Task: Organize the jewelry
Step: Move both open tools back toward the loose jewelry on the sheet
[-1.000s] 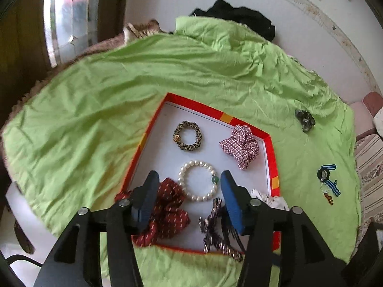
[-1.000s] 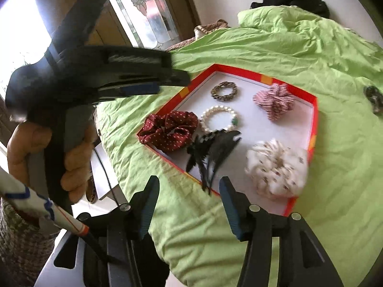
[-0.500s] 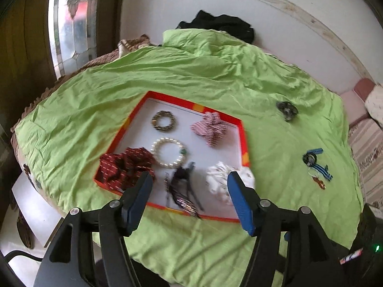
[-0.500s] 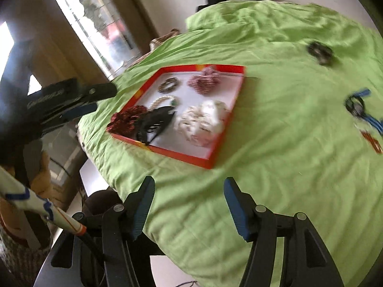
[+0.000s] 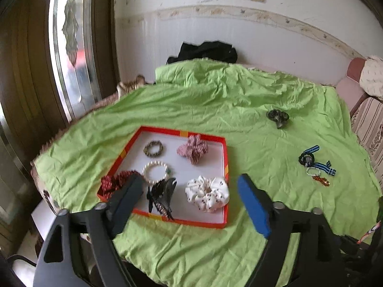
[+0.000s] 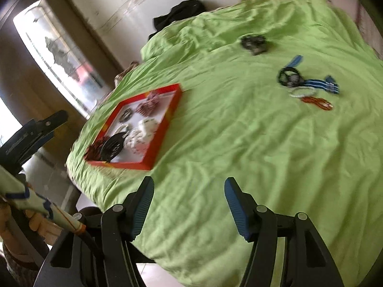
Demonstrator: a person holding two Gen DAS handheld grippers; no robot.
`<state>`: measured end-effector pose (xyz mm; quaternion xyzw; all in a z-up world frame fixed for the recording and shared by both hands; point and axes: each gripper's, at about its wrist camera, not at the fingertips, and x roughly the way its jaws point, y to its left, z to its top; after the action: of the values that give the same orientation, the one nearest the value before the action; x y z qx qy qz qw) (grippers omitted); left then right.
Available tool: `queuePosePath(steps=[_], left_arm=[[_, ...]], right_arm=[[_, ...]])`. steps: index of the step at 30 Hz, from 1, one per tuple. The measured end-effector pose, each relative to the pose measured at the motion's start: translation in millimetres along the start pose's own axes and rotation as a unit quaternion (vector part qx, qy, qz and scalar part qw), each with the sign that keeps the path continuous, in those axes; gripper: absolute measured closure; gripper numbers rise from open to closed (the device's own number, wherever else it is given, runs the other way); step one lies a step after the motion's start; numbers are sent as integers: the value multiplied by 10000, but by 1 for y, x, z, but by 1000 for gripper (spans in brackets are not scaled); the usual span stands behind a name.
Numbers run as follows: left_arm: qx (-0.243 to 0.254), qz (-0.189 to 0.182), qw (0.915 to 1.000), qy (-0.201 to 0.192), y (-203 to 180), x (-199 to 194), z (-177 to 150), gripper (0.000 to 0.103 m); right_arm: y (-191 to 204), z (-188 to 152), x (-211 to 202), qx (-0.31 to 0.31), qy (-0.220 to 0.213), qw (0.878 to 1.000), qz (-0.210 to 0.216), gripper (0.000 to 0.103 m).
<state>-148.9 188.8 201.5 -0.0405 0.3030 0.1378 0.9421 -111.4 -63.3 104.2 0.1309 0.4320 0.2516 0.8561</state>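
The left tool (image 5: pixel 189 198) hangs over the near edge of the green bedsheet (image 5: pixel 251 110), its jaws opening wide with nothing between them. The right tool (image 6: pixel 189 205) stands moderately apart, empty, above bare sheet. Just beyond the left tool lies the red-rimmed tray (image 5: pixel 226 167), holding a black hair clip (image 5: pixel 162 196), a white scrunchie (image 5: pixel 207 192), a pearl bracelet (image 5: pixel 155 171) and a checked scrunchie (image 5: pixel 192 149). Open sheet separates the tray's right rim from a loose cluster: a blue-striped band (image 6: pixel 308 81) touching small bracelets, blurred, perhaps beaded. Farther off sits a dark scrunchie (image 5: pixel 277 117), near the bed's far edge.
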Motion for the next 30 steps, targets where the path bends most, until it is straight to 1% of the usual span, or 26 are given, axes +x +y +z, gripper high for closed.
queuePosePath(steps=[2,6,12,18,22,26,29,30], left_arm=[[103,16,9999,-79,-10,-3,1,16],[349,-34,9994,-7,-32,-1,0,16],[653,-334,9965,398,-65,17,-6,16],[796,-574,9926,721,-91,39,-11,16],[919,-748,9890,890,-112,56,-10,16],[1060,-990,9841,1024,-138,78,-5,16],[1142,-1224,9788,1183,-158,100,0,16],[1169,-1340,9758,1275,-169,112,3,16]], right_arm=[[-16,-1,-6,156,-85,9998,-61,37],[-46,-1,-17,457,-228,9985,-182,37],[-98,1,-35,956,-456,9934,-441,37],[-144,1,-45,1394,-581,9862,-682,37],[-166,7,-44,1532,-600,9831,-801,37],[-185,23,-36,1542,-534,9829,-858,37],[-198,37,-24,1541,-475,9834,-831,37],[-201,42,-20,1538,-459,9836,-817,37]])
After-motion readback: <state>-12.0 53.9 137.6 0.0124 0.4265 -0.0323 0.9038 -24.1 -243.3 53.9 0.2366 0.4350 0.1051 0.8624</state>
